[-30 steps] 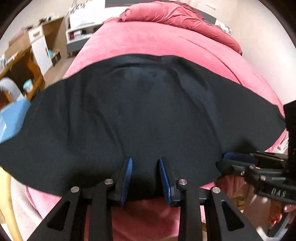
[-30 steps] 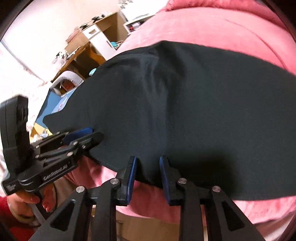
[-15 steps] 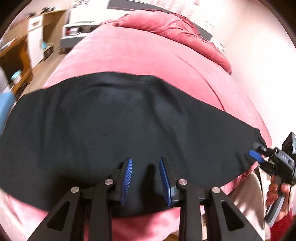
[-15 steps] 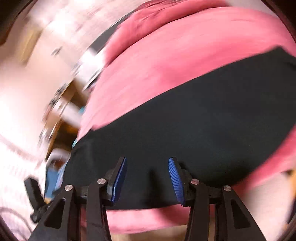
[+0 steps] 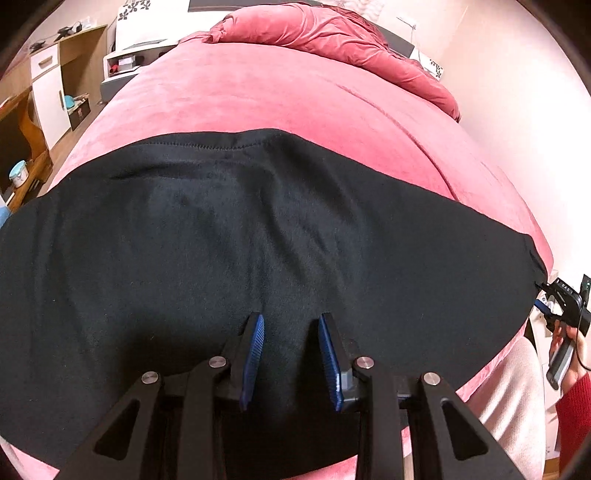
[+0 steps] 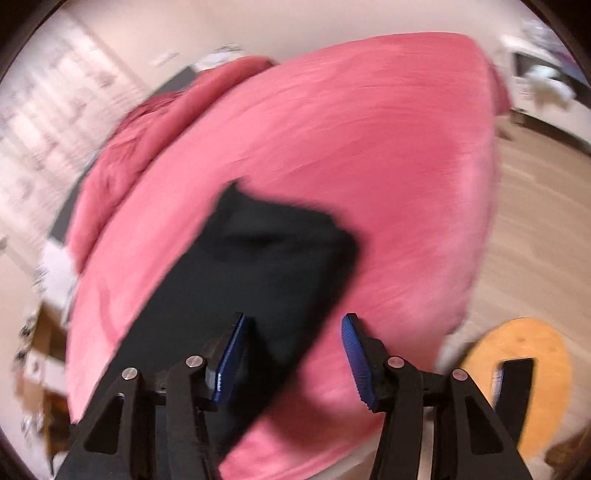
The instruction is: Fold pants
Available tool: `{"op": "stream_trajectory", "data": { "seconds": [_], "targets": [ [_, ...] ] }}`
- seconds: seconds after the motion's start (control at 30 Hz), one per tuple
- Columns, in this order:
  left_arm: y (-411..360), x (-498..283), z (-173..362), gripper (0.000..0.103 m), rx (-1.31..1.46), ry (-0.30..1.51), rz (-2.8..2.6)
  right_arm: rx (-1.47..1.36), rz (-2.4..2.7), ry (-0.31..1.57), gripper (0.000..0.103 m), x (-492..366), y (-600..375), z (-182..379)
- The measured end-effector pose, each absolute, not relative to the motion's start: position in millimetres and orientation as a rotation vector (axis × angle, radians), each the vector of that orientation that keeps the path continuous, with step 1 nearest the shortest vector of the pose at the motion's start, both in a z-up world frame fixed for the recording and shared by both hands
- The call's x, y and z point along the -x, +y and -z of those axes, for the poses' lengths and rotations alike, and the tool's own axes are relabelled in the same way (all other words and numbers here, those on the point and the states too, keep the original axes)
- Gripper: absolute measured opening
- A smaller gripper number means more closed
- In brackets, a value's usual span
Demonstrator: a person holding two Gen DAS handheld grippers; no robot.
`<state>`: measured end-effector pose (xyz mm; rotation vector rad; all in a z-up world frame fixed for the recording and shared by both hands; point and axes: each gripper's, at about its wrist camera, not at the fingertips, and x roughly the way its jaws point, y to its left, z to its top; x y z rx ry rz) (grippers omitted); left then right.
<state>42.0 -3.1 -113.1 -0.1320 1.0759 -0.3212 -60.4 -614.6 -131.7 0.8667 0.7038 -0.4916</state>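
Black pants (image 5: 258,240) lie spread sideways across a pink bed (image 5: 277,92), their stitched hem on the far side. My left gripper (image 5: 290,343) hovers over the near edge of the cloth, jaws apart, nothing pinched between the blue pads (image 5: 255,354). My right gripper (image 6: 293,343) is over the right end of the pants (image 6: 277,251) in a blurred view. Its jaws are opening wide, with cloth below them but none pressed between. In the left wrist view the right gripper (image 5: 540,295) sits at the pants' far right end, held by a hand in a red sleeve (image 5: 572,398).
A crumpled pink duvet (image 5: 332,33) is heaped at the bed's head. A wooden desk and white cabinet (image 5: 48,85) stand to the left. A round wooden stool (image 6: 517,369) and wood floor (image 6: 535,221) lie beside the bed's corner.
The right gripper swung from beside the left one out to the right end of the pants, rolling and spreading its jaws. The left gripper slid a little along the near edge.
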Motion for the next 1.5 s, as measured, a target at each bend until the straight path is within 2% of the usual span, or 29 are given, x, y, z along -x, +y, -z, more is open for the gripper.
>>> {"op": "stream_trajectory", "data": {
  "seconds": [0.1, 0.27, 0.4, 0.57, 0.63, 0.67, 0.77, 1.1, 1.5],
  "targets": [
    [-1, -39, 111, 0.031, 0.147, 1.08, 0.315, -0.987, 0.377, 0.6, 0.055, 71, -620, 133],
    [-10, -45, 113, 0.031, 0.173, 1.08, 0.331, -1.03, 0.337, 0.609, 0.055, 64, -640, 146],
    [-8, -45, 110, 0.031, 0.223, 1.082, 0.327, -1.172, 0.344, 0.515, 0.055, 60, -643, 166],
    [-3, -45, 113, 0.031, 0.254, 1.087, 0.323, -1.207, 0.333, 0.472, 0.055, 55, -652, 166],
    [-1, -44, 116, 0.031, 0.259, 1.088, 0.322, -1.203, 0.329, 0.47, 0.047, 50, -653, 165],
    [-2, -43, 116, 0.031, 0.26, 1.091, 0.319, -1.199, 0.324, 0.478, 0.033, 48, -654, 165],
    [-2, -42, 118, 0.031, 0.269, 1.092, 0.312, -1.206, 0.315, 0.493, 0.027, 39, -655, 162],
    [4, -32, 115, 0.032, 0.285, 1.074, 0.32, -1.071, 0.302, 0.488, 0.024, 28, -625, 86],
    [43, -19, 94, 0.032, 0.331, 0.984, 0.308, -0.75, 0.192, 0.419, 0.024, 15, -502, -44]
  ]
}}
